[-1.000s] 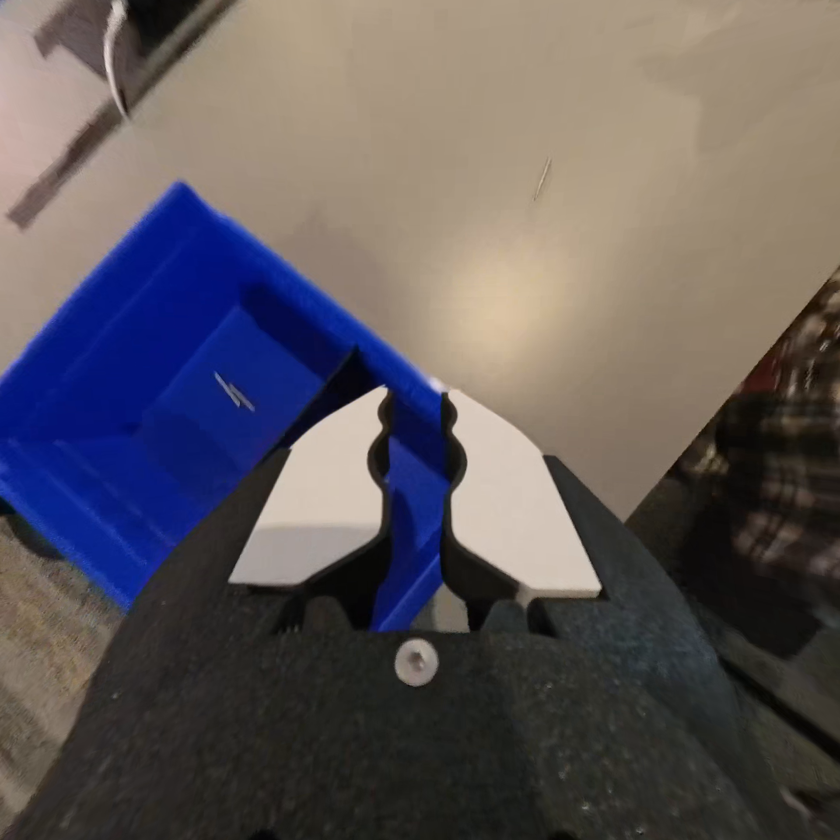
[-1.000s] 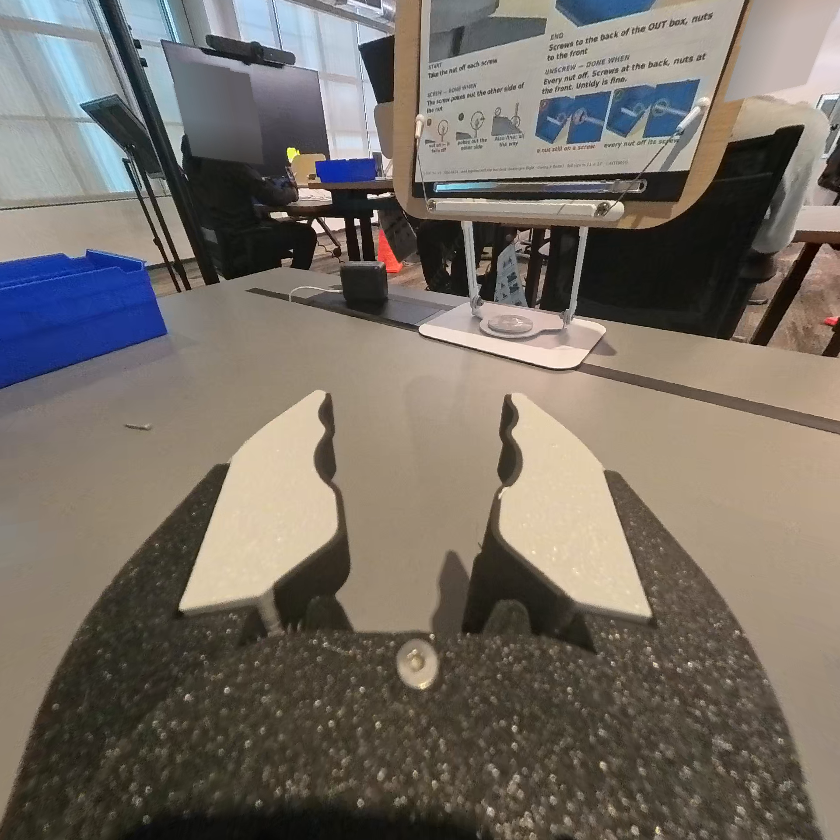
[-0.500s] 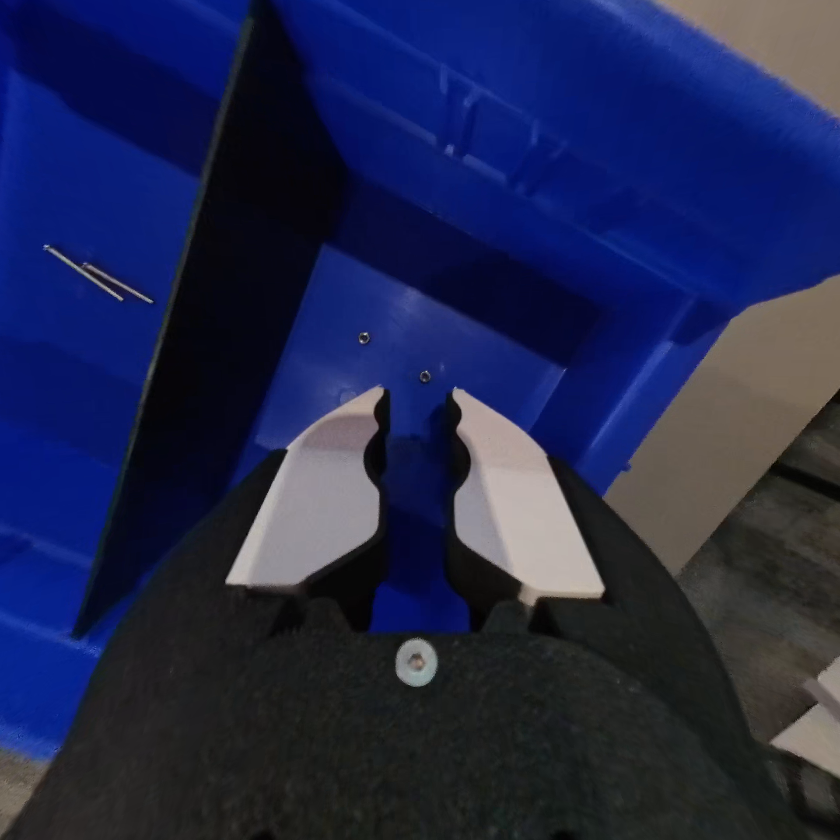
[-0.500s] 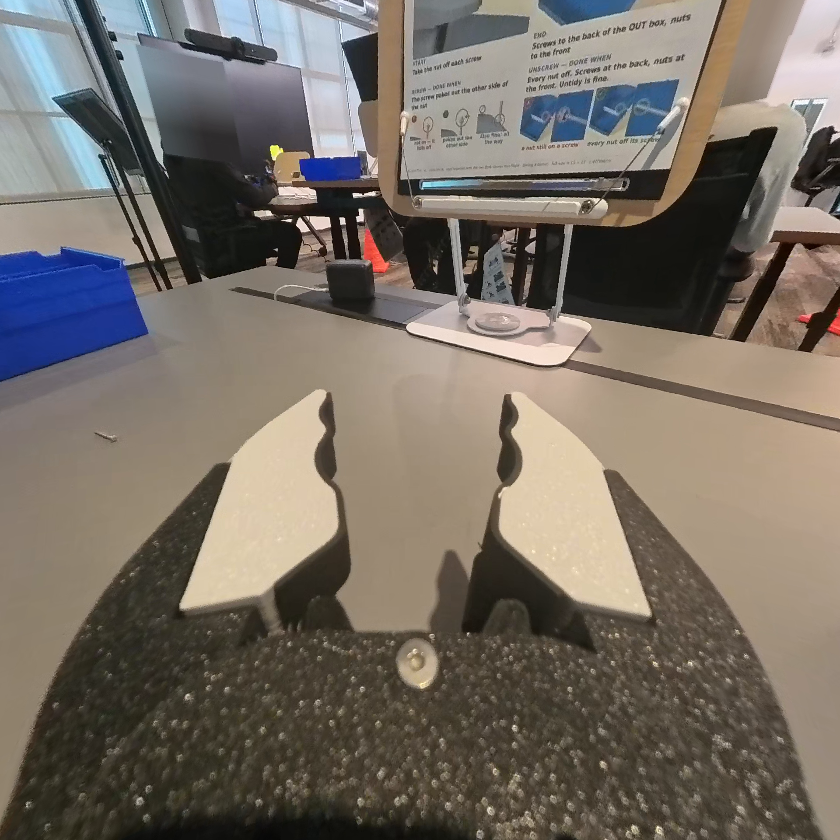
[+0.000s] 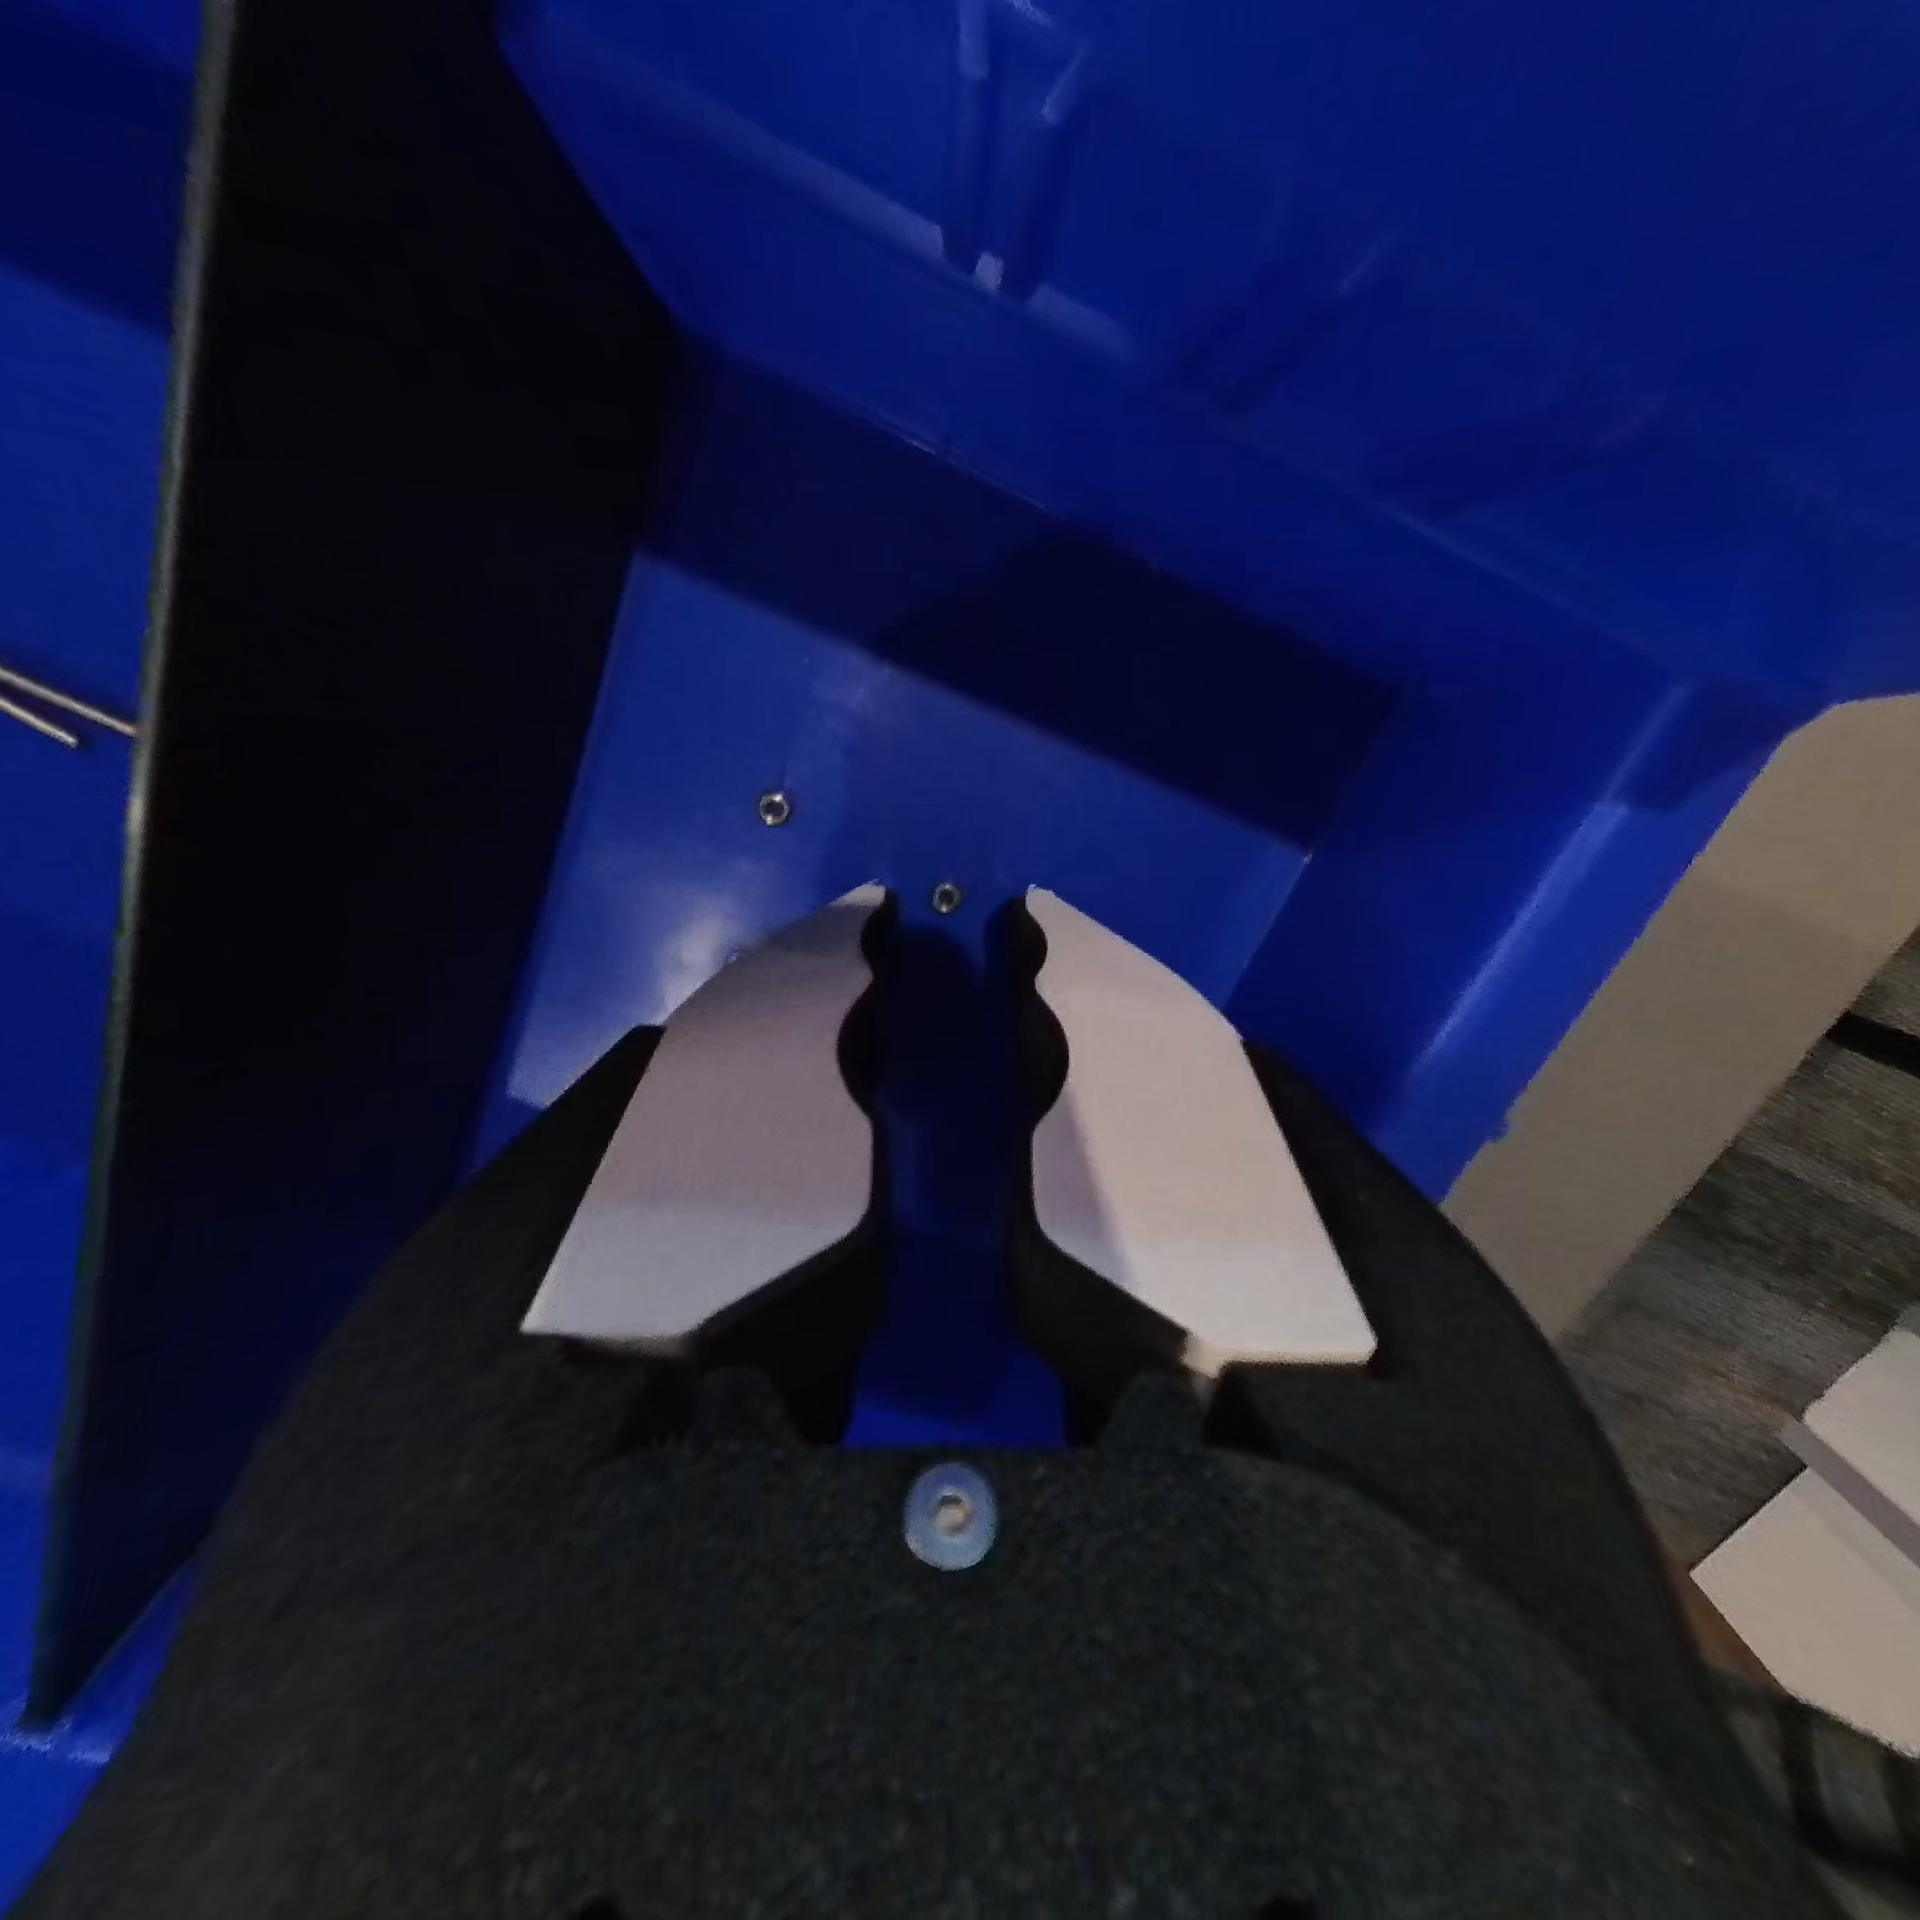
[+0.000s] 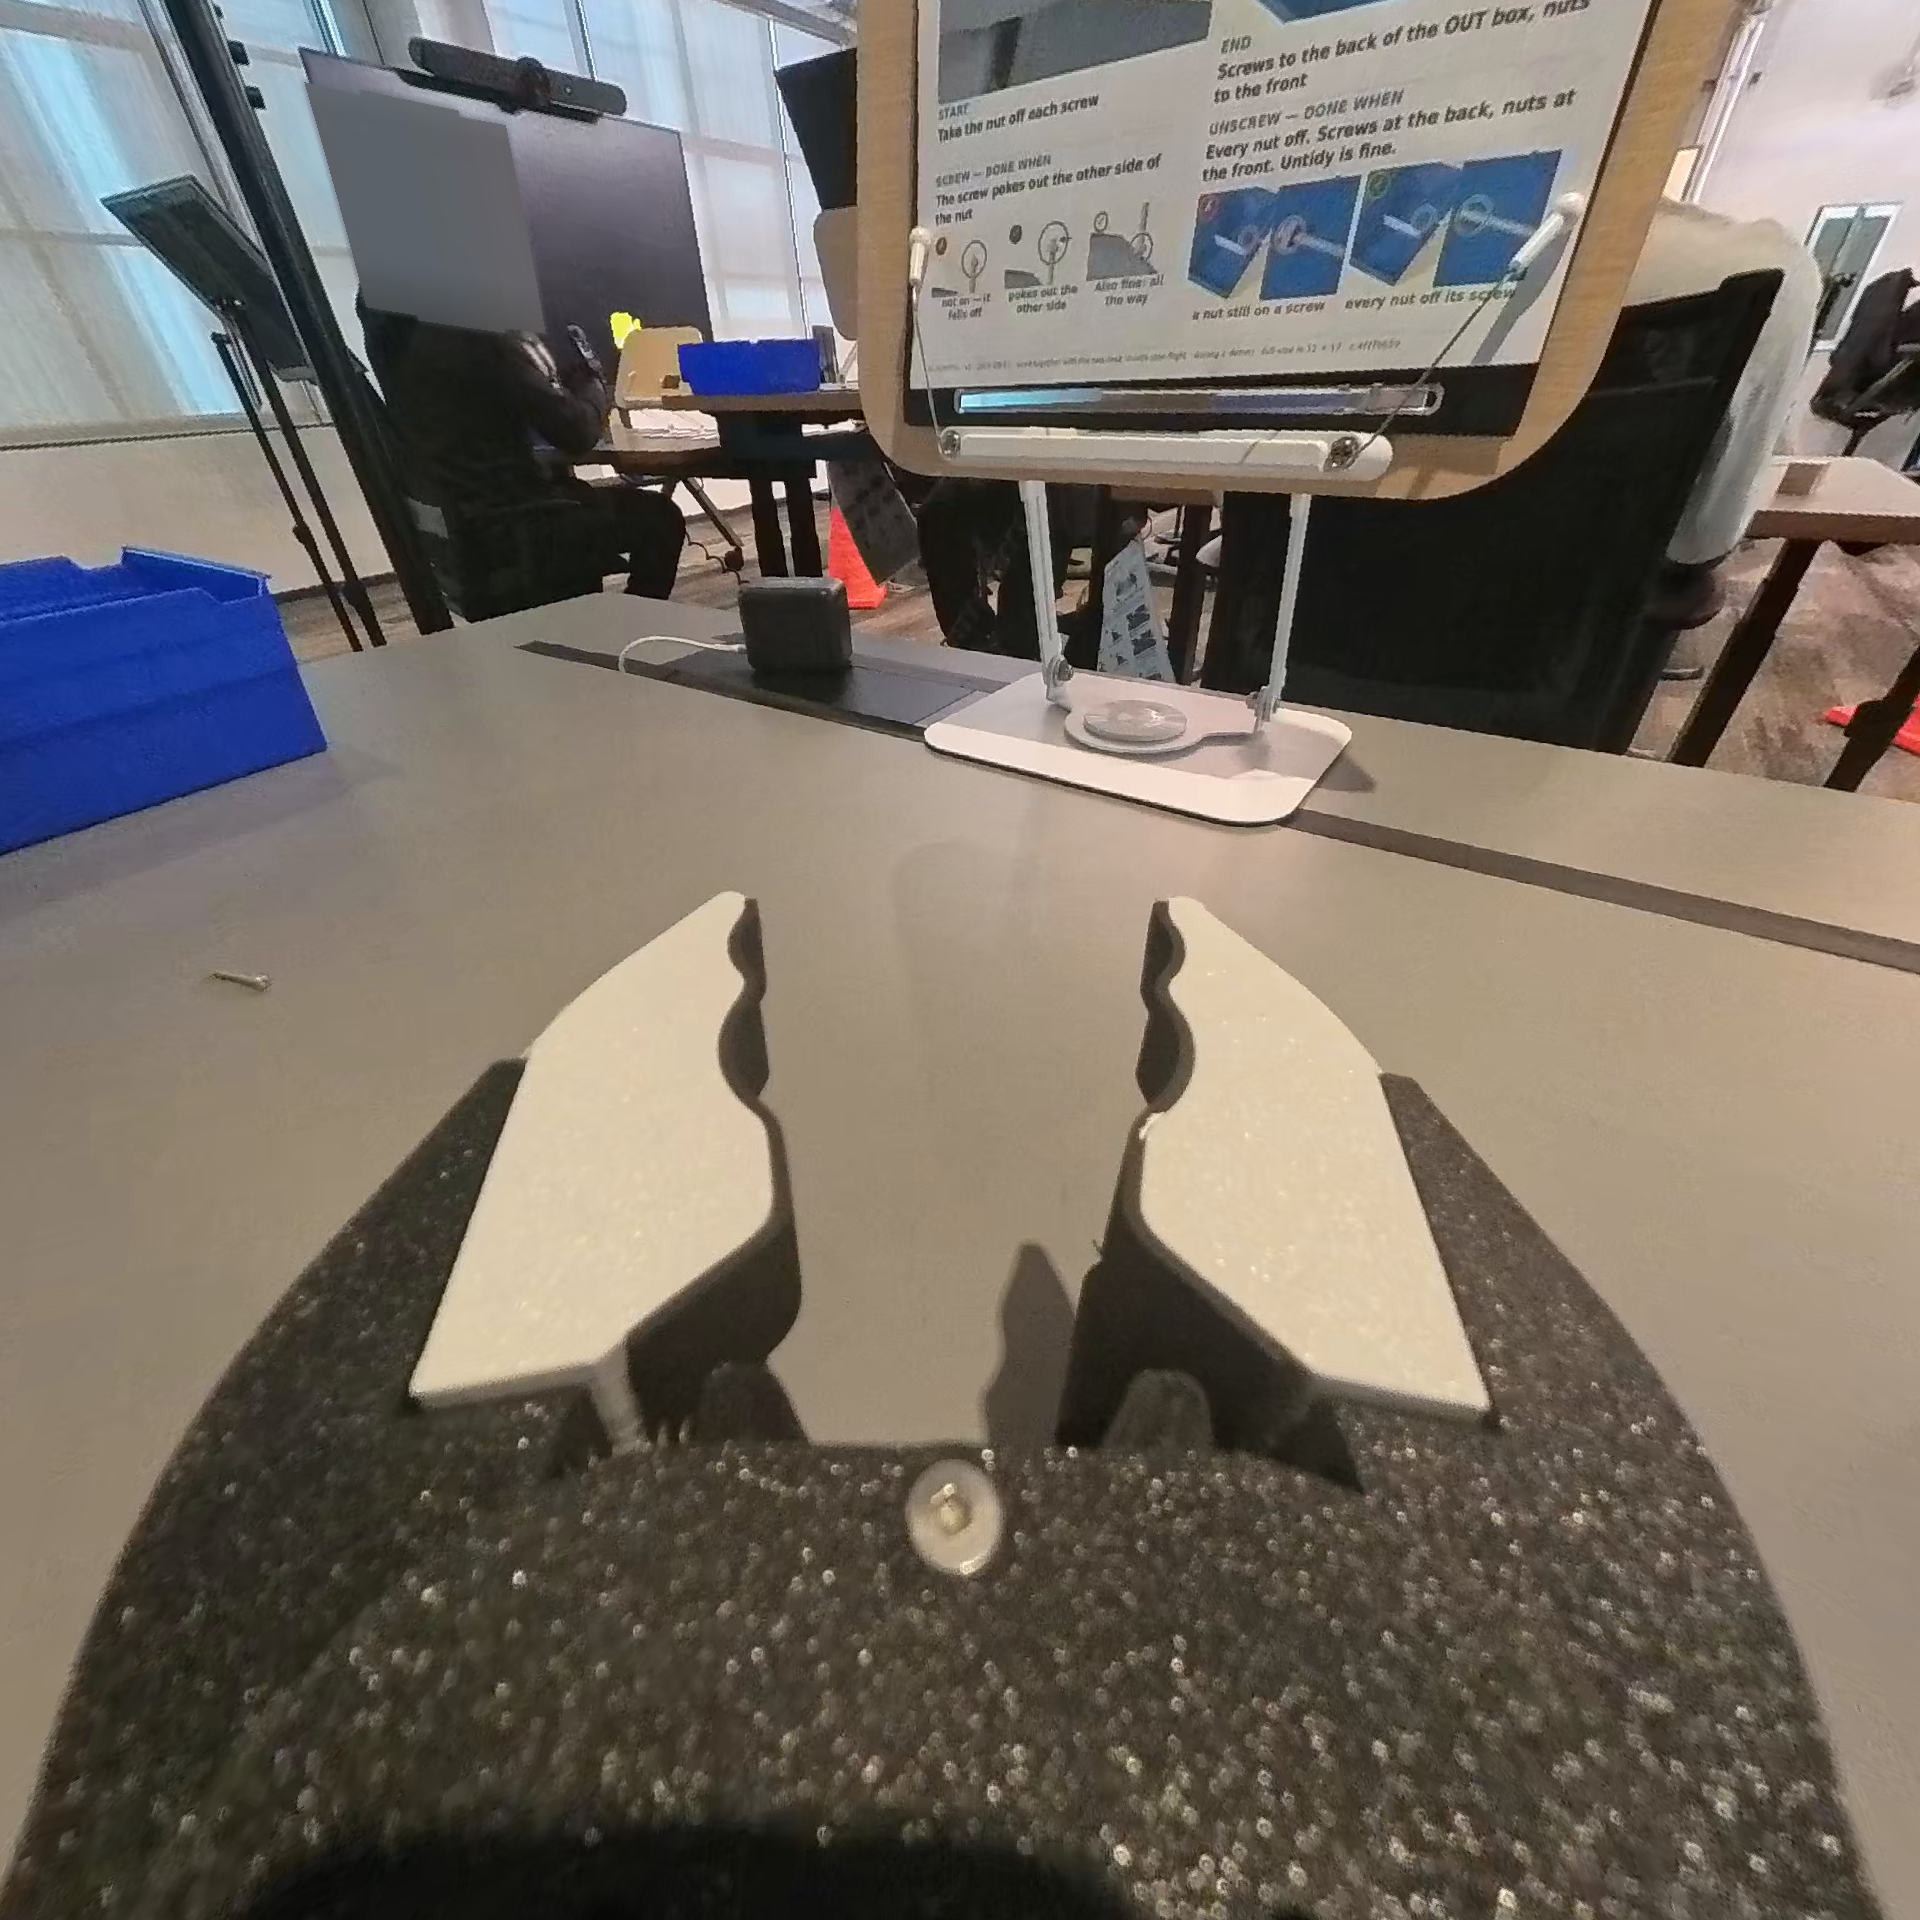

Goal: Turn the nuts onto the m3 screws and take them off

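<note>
Left gripper (image 5: pixel 943 902) is down inside the front compartment of the blue bin (image 5: pixel 1351 312), jaws parted by a narrow gap, holding nothing. Just ahead of the tips, centred on that gap, a small nut (image 5: pixel 944 898) lies flat on the bin floor. A second nut (image 5: pixel 772 809) sits a little farther ahead and to the left of the left fingertip, apart from the first. Farther left, past the dark divider (image 5: pixel 343 623), thin screws (image 5: pixel 42 717) lie in the back compartment, only their ends in frame.

Right gripper (image 6: pixel 951 914) hovers low over the grey surface (image 6: pixel 1558 1091), jaws wide apart, empty. Ahead and well to the left a lone screw (image 6: pixel 241 979) lies on the surface. Farther left, the blue bin (image 6: pixel 145 686) shows. Farther ahead a stand with an instruction sheet (image 6: pixel 1143 727); beyond it a seated person, desks, chairs.

Step in hand, by my read: picking the near nut with the left gripper.

Risks:
- Nut is tiny and flat on slick plastic; closing tips may push it forward or flip it instead of pinching.
- Gap is narrow, so a slight sideways offset puts one tip on top of the nut.
- Tips pressing the floor could skid and knock the second nut.
- View is dim and a bit blurred, so contact is hard to judge.
- Loose screw on the surface could roll if bumped.
</note>
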A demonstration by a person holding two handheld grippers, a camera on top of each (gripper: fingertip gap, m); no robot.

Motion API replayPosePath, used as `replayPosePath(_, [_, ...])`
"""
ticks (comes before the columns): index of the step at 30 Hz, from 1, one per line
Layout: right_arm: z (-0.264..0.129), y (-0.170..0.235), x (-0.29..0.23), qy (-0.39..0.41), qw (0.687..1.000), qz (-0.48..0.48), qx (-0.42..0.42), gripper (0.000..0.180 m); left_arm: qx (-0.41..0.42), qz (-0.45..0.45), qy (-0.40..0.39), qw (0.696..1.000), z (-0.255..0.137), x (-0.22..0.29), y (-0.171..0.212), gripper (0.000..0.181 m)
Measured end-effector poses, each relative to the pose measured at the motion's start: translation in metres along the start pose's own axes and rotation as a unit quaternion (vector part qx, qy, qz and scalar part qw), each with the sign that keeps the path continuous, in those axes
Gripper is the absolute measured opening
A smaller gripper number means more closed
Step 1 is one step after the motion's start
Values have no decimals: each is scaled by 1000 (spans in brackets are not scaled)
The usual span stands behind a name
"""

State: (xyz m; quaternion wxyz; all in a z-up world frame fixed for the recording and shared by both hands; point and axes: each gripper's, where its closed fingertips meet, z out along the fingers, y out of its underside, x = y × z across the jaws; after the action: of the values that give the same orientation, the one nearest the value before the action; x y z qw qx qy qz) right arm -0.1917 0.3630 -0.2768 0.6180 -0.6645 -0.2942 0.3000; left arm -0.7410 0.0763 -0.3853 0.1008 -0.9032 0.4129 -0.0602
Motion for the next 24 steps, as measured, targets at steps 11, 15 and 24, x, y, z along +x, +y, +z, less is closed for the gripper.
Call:
replayPosePath(11, [0,0,0,0,1000,0,1,70,7,10,-12,1000,2,-2,1,5])
replayPosePath(15, [0,-1,-1,0,1000,-2,2,70,6,8,-11,1000,2,-1,2,5])
replayPosePath(24, [-1,-4,-3,-5,1000,-1,9,69,42,-32,-12,999,-16,-1,-4,1])
